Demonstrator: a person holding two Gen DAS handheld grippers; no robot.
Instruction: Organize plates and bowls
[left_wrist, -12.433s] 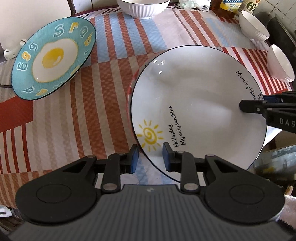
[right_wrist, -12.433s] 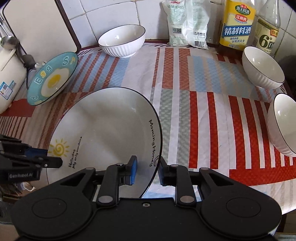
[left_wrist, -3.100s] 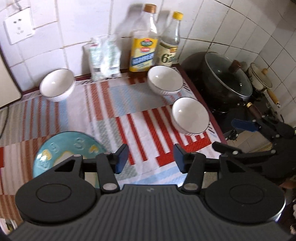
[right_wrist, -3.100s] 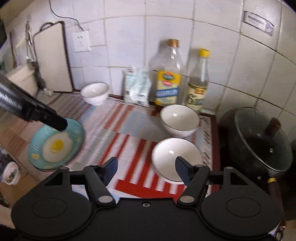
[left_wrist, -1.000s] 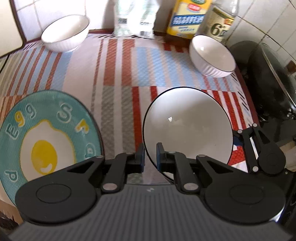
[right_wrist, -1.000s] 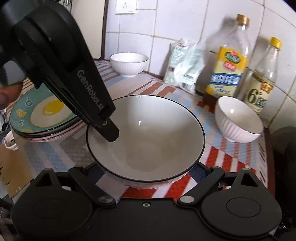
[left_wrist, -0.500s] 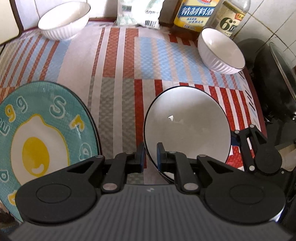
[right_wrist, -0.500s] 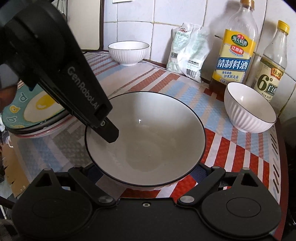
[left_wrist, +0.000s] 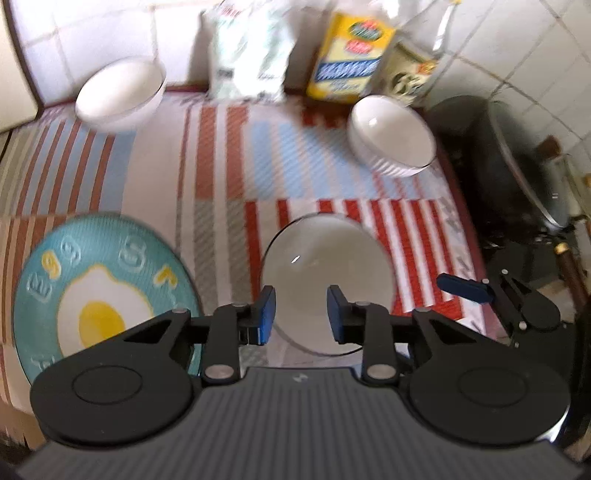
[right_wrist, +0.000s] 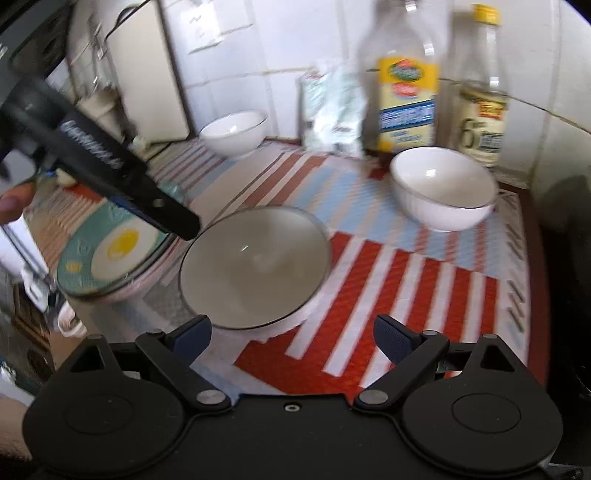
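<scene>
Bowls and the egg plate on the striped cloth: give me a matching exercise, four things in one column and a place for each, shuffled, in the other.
Things:
1. egg plate
2. nearest bowl
3. bowl by the bottles
4. far bowl

Places:
A. on the red and white stripes, just ahead of the left tongs
B. at the wall, beside the white bag
C. at the cloth's left edge, on top of another plate
D. in front of the yellow-labelled bottle

Pairs: 1-C, 2-A, 3-D, 4-B
</scene>
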